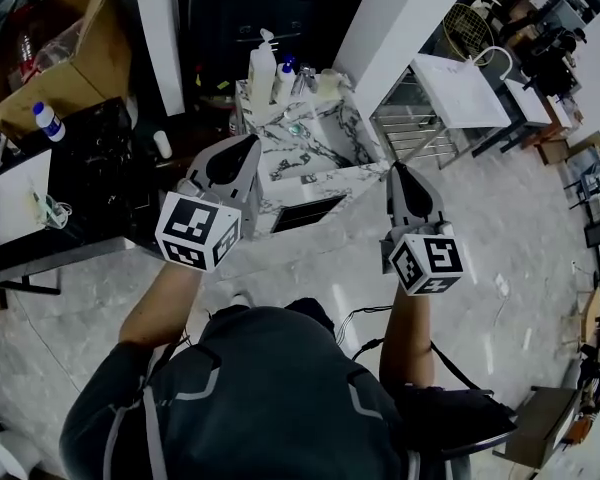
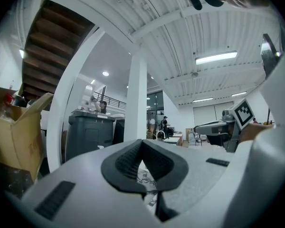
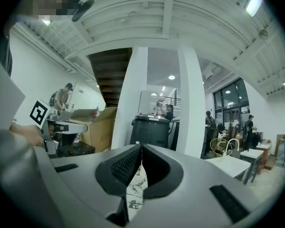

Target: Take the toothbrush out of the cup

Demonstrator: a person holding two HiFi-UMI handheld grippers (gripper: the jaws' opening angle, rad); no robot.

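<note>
Grippers both closed with nothing between the jaws: left gripper (image 1: 248, 143) and right gripper (image 1: 400, 171) point level at the marble-topped bench (image 1: 325, 138), near its front edge. Toothbrush and cup cannot be picked out among the bottles (image 1: 264, 66) at its far end, well beyond both.
</note>
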